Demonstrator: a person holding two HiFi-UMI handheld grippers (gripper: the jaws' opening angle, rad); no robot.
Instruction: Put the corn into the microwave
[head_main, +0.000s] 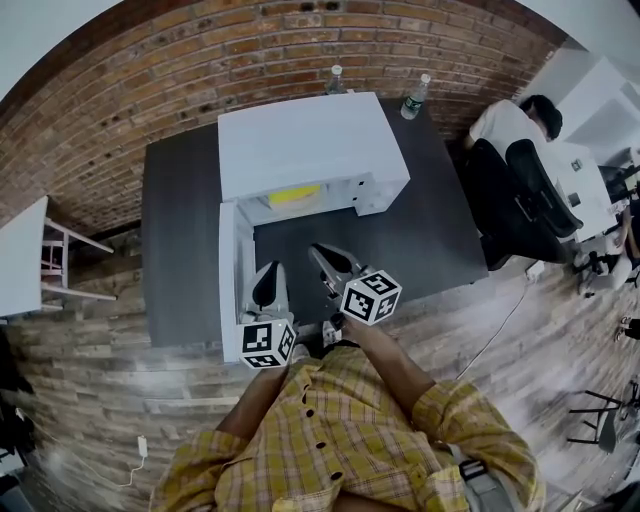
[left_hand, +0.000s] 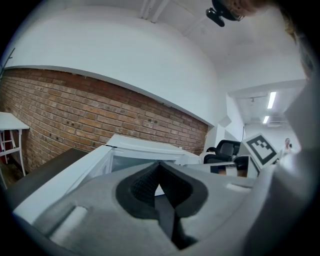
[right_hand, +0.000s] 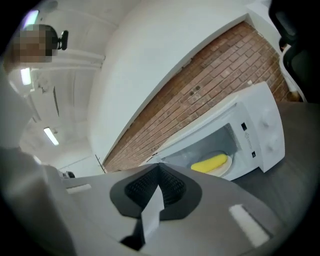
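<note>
A white microwave (head_main: 310, 145) stands on the dark table (head_main: 180, 250) with its door (head_main: 232, 280) swung open to the left. The yellow corn (head_main: 295, 193) lies inside the cavity; in the right gripper view the corn (right_hand: 209, 163) rests on a white plate inside the microwave (right_hand: 262, 132). My right gripper (head_main: 318, 250) hangs in front of the opening, tilted, jaws shut and empty (right_hand: 159, 170). My left gripper (head_main: 270, 268) is beside the open door, also shut with nothing in it (left_hand: 160, 167). The left gripper view shows the door (left_hand: 85, 167) just ahead.
Two water bottles (head_main: 336, 78) (head_main: 415, 95) stand behind the microwave by the brick wall. A person (head_main: 520, 120) sits in a black chair (head_main: 520, 195) at the table's right end. A small white table (head_main: 20, 260) is at the left.
</note>
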